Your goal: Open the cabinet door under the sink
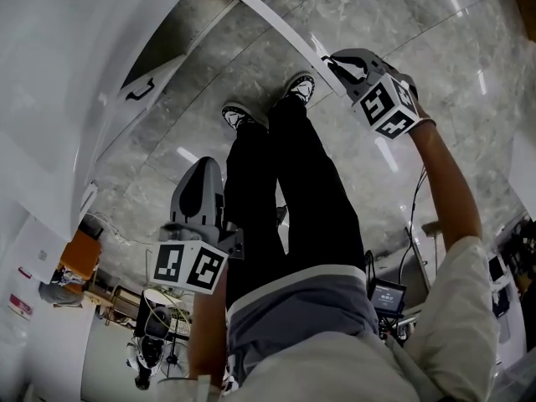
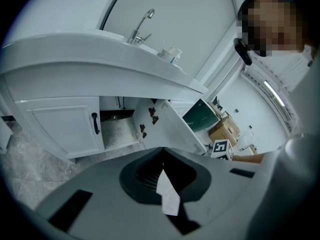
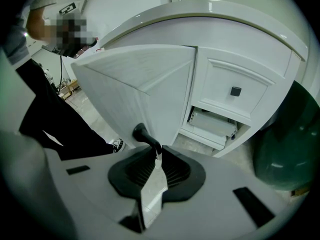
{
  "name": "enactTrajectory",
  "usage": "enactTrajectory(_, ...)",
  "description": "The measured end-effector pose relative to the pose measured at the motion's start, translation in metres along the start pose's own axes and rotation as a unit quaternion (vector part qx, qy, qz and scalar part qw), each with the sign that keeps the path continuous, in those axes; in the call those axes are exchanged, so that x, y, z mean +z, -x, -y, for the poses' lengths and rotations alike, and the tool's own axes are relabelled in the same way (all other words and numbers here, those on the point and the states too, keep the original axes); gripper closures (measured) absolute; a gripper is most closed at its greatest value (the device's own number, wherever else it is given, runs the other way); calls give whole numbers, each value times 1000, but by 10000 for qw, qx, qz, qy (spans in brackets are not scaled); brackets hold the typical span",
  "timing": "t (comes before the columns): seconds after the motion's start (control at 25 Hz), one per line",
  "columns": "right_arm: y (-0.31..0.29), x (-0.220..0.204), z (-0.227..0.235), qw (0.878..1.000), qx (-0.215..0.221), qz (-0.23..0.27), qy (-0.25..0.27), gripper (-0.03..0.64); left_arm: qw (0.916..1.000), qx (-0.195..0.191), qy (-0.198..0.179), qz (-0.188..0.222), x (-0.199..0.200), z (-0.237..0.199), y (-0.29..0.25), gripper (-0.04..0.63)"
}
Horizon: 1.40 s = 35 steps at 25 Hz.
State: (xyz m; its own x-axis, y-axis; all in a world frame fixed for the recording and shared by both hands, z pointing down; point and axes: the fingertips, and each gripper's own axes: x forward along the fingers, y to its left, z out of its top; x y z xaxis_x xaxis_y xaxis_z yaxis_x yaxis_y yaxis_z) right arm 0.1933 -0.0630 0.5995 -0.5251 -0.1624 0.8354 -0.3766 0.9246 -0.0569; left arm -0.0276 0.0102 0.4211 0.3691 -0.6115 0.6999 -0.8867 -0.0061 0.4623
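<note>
**Jaws clamped on the handle of an open under-sink door**

Shows, closest to the lens, the right gripper with its jaws closed tight on a black handle. Places that handle on a white cabinet door, swung well out from the cabinet front and standing edge-on toward the viewer. Reveals the open compartment behind it, just under the curved white sink counter. Sets a drawer with a small square knob to the right of the opening, and a dark green bin beside that on the floor.

Shows the left gripper held low and well back from the cabinet, jaws shut together with nothing between them. Takes in, from that side, a chrome tap above the basin and a second door, closed, with its own black handle. Looks down, from the head, on black trouser legs and two shoes on grey marble floor.
</note>
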Motion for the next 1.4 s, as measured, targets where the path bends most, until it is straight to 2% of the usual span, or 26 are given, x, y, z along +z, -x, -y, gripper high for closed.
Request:
enactTrajectory(0.28,1,2,0,9999,-33,55,-123,571,9997,66,184,118,-4,1,6,595)
enactTrajectory(0.44,-2,9,-8,9998,-97,7,-144,571,9992,-34,383,104,-9,-4,22,595)
enactTrajectory(0.6,1,0,-2,9997,-85,56,-242,571,9993,-52,319,185,-5,-1,26,595)
enactTrajectory(0.76,0,-2,0,9997,-51,50,-230,571,9985,11,280,462,1,-7,33,595)
enactTrajectory(1.04,-1,-5,1,9998,110,-81,-170,565,9991,-100,271,325,-8,-5,33,595)
enactTrajectory(1.16,3,-18,0,9992,236,-316,-114,565,9991,-151,263,285,-8,-1,31,595)
enactTrajectory(1.4,22,-25,9,9975,-9,-117,-696,566,9990,-234,230,289,-3,6,25,595)
